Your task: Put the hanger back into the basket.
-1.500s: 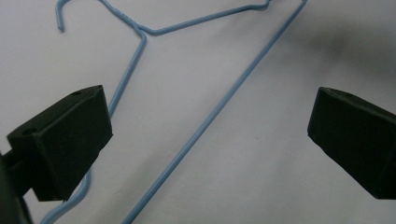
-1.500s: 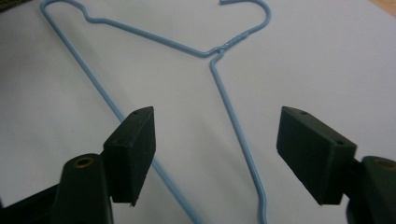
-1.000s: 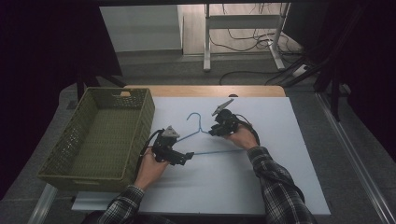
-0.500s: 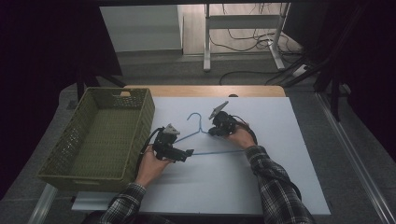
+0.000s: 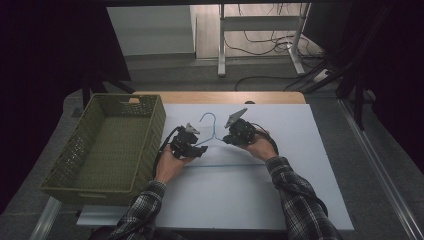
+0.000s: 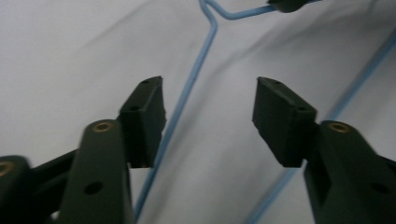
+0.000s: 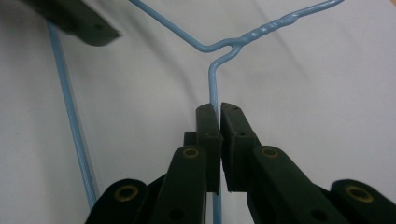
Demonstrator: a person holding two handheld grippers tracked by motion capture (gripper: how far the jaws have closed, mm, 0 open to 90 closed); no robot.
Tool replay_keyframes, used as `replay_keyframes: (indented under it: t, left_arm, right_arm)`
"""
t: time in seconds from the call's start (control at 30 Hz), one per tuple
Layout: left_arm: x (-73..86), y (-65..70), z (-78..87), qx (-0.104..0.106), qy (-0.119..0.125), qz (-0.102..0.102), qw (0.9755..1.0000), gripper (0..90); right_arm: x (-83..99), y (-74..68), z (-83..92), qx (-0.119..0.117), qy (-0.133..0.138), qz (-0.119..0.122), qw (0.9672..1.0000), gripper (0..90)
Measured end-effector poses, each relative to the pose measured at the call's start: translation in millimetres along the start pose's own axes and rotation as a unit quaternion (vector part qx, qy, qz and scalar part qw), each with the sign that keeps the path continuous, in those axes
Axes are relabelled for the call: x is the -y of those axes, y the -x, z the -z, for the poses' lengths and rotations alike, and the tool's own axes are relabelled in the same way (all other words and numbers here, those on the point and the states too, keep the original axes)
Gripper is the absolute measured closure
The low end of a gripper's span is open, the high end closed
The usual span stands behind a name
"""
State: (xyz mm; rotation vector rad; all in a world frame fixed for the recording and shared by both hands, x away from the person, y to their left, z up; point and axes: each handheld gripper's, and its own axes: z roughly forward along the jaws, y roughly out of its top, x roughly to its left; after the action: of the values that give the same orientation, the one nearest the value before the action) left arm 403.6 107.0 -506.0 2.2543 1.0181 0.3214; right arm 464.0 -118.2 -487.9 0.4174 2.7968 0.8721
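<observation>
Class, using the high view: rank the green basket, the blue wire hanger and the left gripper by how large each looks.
1. Green basket, clearly largest.
2. Blue wire hanger, long and thin; partly hidden by the hands.
3. Left gripper, smallest in spread, though bulkier than the wire.

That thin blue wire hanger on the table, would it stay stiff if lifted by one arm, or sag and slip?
The blue wire hanger looks thin, so probably light and a bit springy, not floppy. The right gripper pinches just one sloping arm, so the hanger may swing or twist. Smooth wire could slip between the jaws. The left gripper is open.
</observation>
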Motion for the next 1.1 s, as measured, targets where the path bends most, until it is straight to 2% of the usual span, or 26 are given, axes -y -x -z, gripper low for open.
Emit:
replay_keyframes:
  t: [0.07, 0.13, 0.23, 0.33, 0.4, 0.47, 0.53, 0.57, 0.6, 0.63, 0.73, 0.77, 0.8, 0.87, 0.93, 0.97, 1.0, 1.1]
  left_arm:
    - [-0.7, -4.6, -3.7, -0.003, -0.004, 0.000, 1.0000, 53.1]
    - [-0.9, -7.3, -5.1, 0.004, -0.004, 0.000, 1.0000, 58.5]
    - [-1.9, -13.6, -11.1, 0.024, -0.010, -0.006, 0.9996, 63.2]
    - [-2.1, -13.3, -13.5, 0.027, -0.018, -0.022, 0.9992, 70.4]
    - [-2.4, -12.7, -13.0, 0.022, -0.019, -0.031, 0.9991, 73.0]
    - [-2.3, -12.6, -11.9, 0.026, -0.016, -0.035, 0.9989, 76.8]
    - [-1.8, -10.8, -10.9, 0.029, -0.017, -0.051, 0.9981, 78.7]
    - [-1.8, -10.8, -10.9, 0.029, -0.017, -0.051, 0.9981, 79.7]
    - [-1.5, -8.7, -10.6, 0.032, -0.020, -0.060, 0.9975, 80.8]
    - [-1.1, -7.4, -10.6, 0.032, -0.020, -0.064, 0.9972, 81.7]
    - [-0.2, -4.6, -11.6, 0.035, -0.019, -0.065, 0.9971, 84.4]
    - [-0.2, -4.6, -11.6, 0.035, -0.019, -0.065, 0.9971, 84.7]
    - [0.1, -3.4, -12.0, 0.038, -0.019, -0.066, 0.9969, 85.0]
    - [0.2, -2.9, -11.7, 0.040, -0.020, -0.069, 0.9966, 85.0]
    - [0.4, -2.0, -11.5, 0.042, -0.021, -0.070, 0.9964, 85.1]
    - [0.4, -2.0, -11.5, 0.042, -0.021, -0.070, 0.9964, 85.1]
    - [0.9, -1.6, -11.4, 0.043, -0.021, -0.071, 0.9963, 85.1]
    - [1.8, -0.9, -11.1, 0.045, -0.021, -0.073, 0.9961, 85.1]
  right_arm:
    - [-0.7, -1.3, 1.1, 0.000, 0.002, 0.000, 1.0000, 86.3]
    - [-1.3, -2.8, 2.7, -0.001, 0.004, -0.002, 1.0000, 86.3]
    - [-2.4, -4.9, 5.2, -0.002, 0.010, -0.001, 1.0000, 86.3]
    - [-2.9, -6.2, 7.5, -0.002, 0.013, -0.001, 0.9999, 86.3]
    - [-2.8, -6.8, 8.4, -0.002, 0.013, -0.001, 0.9999, 86.3]
    - [-2.2, -7.5, 8.6, -0.001, 0.012, -0.001, 0.9999, 86.2]
    - [-1.6, -8.1, 9.3, 0.001, 0.013, -0.005, 0.9999, 85.8]
    - [-1.4, -8.1, 9.5, 0.003, 0.012, -0.008, 0.9999, 85.1]
    - [-1.6, -8.3, 10.3, 0.008, 0.011, -0.013, 0.9998, 84.2]
    - [-1.7, -8.6, 11.5, 0.014, 0.012, -0.016, 0.9997, 79.5]
    - [-5.5, -6.9, 17.0, 0.026, 0.029, -0.048, 0.9981, 66.1]
    - [-5.5, -6.9, 17.0, 0.026, 0.029, -0.048, 0.9981, 66.1]
    - [-12.4, -5.4, 17.4, 0.029, 0.045, -0.080, 0.9954, 61.9]
    - [-19.7, -4.5, 12.7, 0.029, 0.053, -0.097, 0.9935, 57.0]
    - [-26.4, -4.8, 6.1, 0.031, 0.058, -0.114, 0.9913, 55.1]
    - [-26.4, -4.8, 6.1, 0.031, 0.058, -0.114, 0.9913, 55.1]
    - [-33.9, -4.2, -3.6, 0.037, 0.061, -0.133, 0.9886, 53.5]
    - [-40.8, -1.3, -14.6, 0.031, 0.061, -0.160, 0.9847, 53.3]
